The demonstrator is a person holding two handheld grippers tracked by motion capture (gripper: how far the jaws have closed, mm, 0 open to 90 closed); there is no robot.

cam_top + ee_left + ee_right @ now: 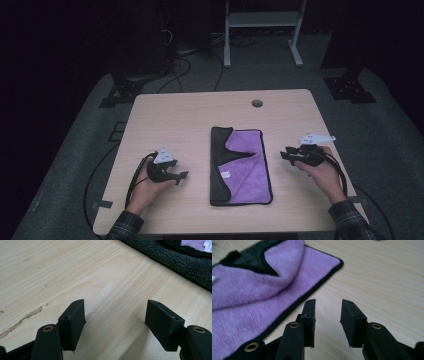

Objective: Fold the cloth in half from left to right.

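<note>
- We see the table (pixel 165 112) first in the high view, a pale wooden top on a grey floor, with a small round hole (pixel 257 103) near its far edge
- On it, about midway between our two hands, the cloth (pixel 245 170) lies folded into a long rectangle, purple on top with a black face turned back along its left side and a black hem all round (a small white tag sits on the purple part)
- The left gripper (pixel 181 176) rests low at the table's near left, well apart from the cloth, its jaws pointing right toward it; the left gripper view gives us what the high view cannot, the jaws (pixel 116 323) spread wide with bare wood between them, holding nothing, and the cloth's fuzzy black edge crossing the upper right corner
- The right gripper (pixel 284 153) sits just right of the cloth, near it but not touching, pointing left; the right gripper view shows the jaws (pixel 328 322) parted by a narrower gap, nothing in them, and the cloth's black-hemmed corner lying just left of the tips
- Only the high view lets us see the hands, the plaid sleeves and the trailing black cables
</note>
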